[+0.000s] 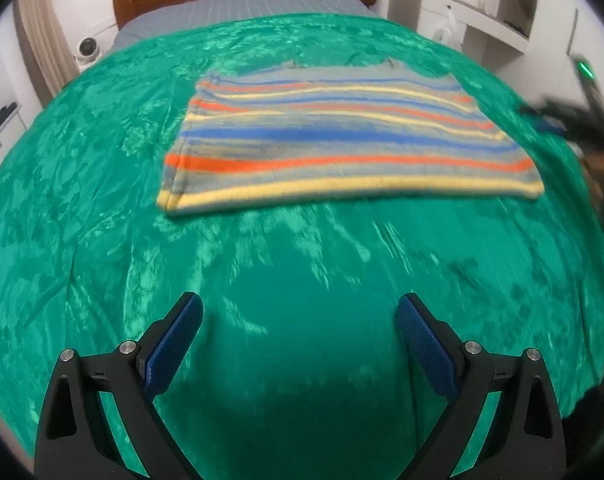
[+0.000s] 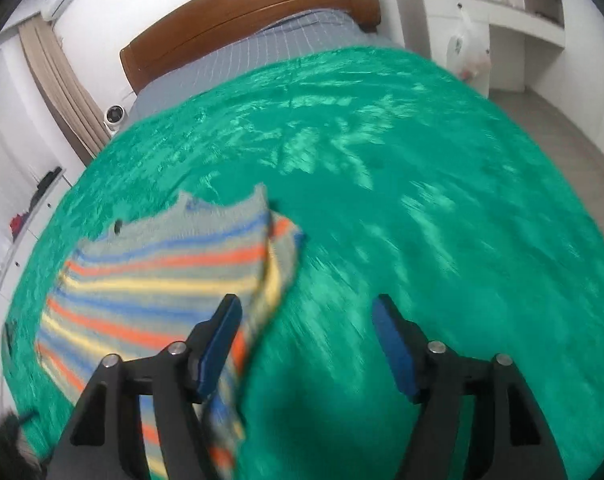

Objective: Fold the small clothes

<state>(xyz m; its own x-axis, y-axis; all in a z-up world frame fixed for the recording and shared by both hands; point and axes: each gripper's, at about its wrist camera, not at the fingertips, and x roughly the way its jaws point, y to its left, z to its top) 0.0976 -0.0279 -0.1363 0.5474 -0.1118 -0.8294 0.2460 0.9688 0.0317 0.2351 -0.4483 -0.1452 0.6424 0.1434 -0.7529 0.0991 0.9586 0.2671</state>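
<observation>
Left wrist view shows the striped sweater (image 1: 342,132) flat on the green blanket (image 1: 302,280), seemingly partly folded, further folds likely remaining, both left gripper (image 1: 299,320) and right gripper (image 2: 306,320) spread apart, empty.

Left claw (image 1: 299,320): jaws spread wide, nothing between the blue pads (image 1: 173,346), black finger arms angled outward from the bottom of the left wrist view, pointing forward and slightly down. Not touching anything. Right claw (image 2: 308,326): jaws also spread wide, blue pads (image 2: 394,350) facing each other with a clear gap, nothing gripped. Its left finger sits in front of striped cloth; whether they touch cannot be told. In the left wrist view the right claw (image 1: 570,118) shows as a dark blurred shape at the far right edge.
</observation>
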